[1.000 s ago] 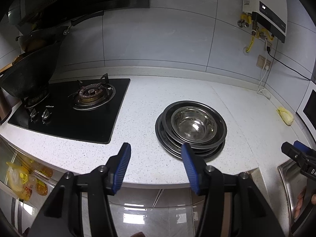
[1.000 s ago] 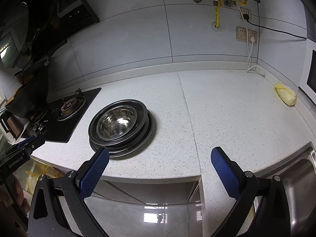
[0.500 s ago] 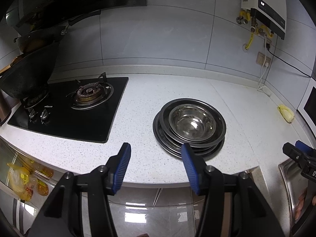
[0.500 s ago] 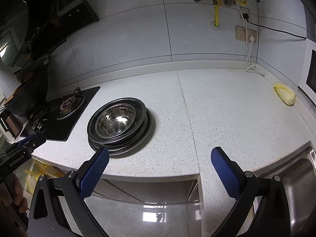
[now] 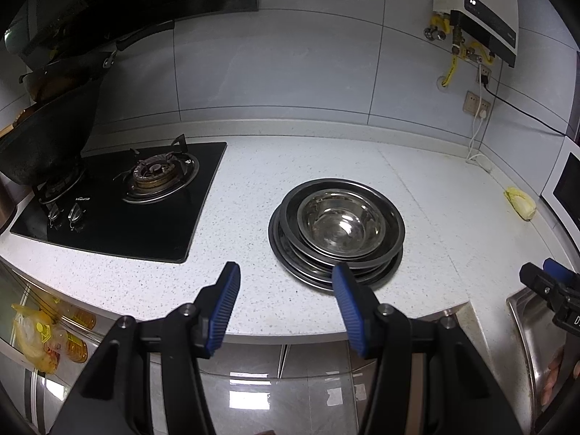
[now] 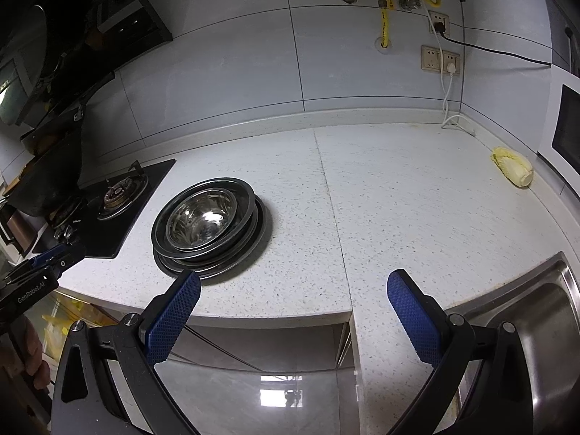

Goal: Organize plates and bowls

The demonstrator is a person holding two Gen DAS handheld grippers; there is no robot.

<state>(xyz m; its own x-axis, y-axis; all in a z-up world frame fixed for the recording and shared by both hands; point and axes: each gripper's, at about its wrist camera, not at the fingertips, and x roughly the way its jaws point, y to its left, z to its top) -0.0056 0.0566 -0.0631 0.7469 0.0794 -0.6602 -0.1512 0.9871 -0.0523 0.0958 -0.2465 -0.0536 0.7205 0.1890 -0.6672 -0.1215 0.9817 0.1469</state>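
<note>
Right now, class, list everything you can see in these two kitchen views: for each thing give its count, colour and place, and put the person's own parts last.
bowl: one, shiny steel, nested on top of the plate stack
plates: a stack, exact count unclear, dark steel, centre of the countertop
countertop: one, white speckled, under everything
gas hob: one, black glass, left of the plates
wok: one, black, on the hob's far left burner
cabbage: one, pale yellow, far right by the wall
sink: one, steel, right front corner
water heater: one, white and black, on the wall
left gripper: blue pads, jaws open, empty
right gripper: blue pads, jaws open, empty
</note>
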